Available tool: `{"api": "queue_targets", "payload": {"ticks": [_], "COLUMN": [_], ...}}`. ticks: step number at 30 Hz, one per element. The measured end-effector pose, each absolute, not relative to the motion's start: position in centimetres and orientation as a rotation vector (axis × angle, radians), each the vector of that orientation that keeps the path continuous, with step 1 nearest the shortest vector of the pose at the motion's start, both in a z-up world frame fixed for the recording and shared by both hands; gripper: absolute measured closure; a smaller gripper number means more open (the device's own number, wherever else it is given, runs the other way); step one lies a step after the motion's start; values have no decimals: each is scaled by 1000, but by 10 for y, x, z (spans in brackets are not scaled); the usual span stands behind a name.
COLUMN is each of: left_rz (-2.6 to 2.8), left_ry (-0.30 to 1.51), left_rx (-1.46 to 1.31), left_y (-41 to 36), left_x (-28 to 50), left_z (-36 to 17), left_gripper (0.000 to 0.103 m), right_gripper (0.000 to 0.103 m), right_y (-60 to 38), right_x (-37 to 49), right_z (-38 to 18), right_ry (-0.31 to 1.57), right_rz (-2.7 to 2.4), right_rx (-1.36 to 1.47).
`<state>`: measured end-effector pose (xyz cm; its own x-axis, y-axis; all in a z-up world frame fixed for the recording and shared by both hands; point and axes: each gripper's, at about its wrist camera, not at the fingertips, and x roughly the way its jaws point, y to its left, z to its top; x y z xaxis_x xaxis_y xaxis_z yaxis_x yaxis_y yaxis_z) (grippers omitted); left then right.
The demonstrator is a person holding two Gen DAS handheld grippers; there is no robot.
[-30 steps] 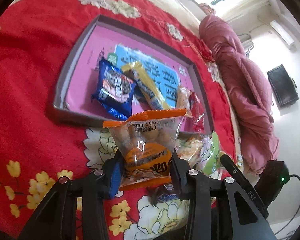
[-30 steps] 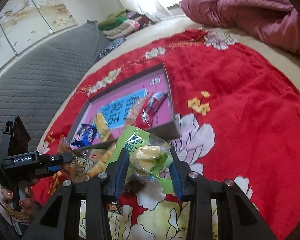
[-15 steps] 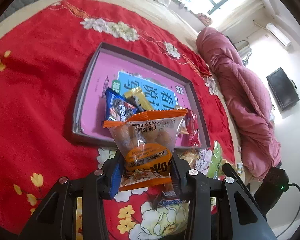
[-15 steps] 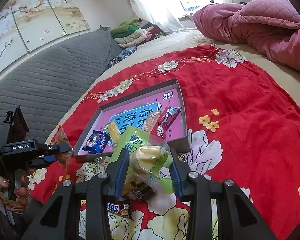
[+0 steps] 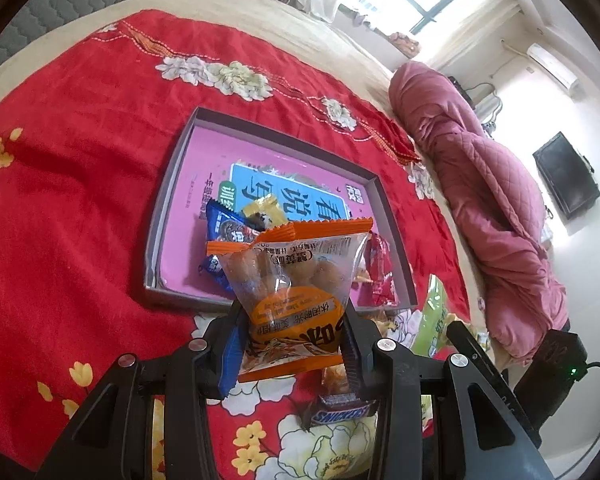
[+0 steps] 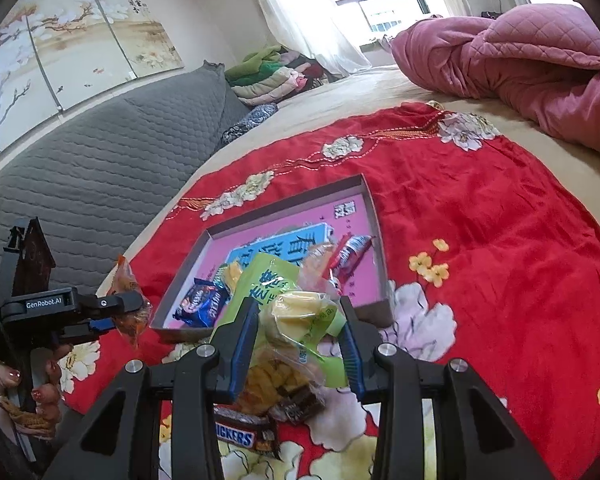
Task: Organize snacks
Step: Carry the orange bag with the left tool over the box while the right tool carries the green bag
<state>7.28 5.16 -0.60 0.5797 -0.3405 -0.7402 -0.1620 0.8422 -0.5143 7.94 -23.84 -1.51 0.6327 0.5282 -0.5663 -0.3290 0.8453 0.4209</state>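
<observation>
My left gripper (image 5: 292,346) — jaws part-closed on an orange-edged clear snack bag (image 5: 294,280), pads pressing both its sides, bag upright and clear of the red cloth (image 5: 72,216). My right gripper (image 6: 298,336) — jaws likewise clamped on a green snack packet (image 6: 272,284) with pale pieces inside. Both packs hang just short of the shallow box (image 5: 168,200), which holds a blue packet (image 5: 224,236), a yellow one and a red one (image 5: 382,272). A Snickers bar (image 6: 242,434) lies on the cloth beneath.

Snickers bar (image 6: 246,436) partly behind hand-held gripper, blue wrapper (image 5: 226,236) half hidden by orange packet (image 5: 294,292)
</observation>
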Motion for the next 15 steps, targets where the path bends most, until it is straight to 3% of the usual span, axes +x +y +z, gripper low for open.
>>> {"api": "queue_targets", "payload": {"ticks": [15], "left_rz": [-89], "left_ry": [967], "left_rx": [-538], "left_y": [43], "left_x": [92], "left_z": [-6], "left_gripper": [60], "right_gripper": [64], "right_y": [-203], "right_x": [99], "right_z": [-9], "right_ry": [702], "right_rz": [534], "right_rx": [240]}}
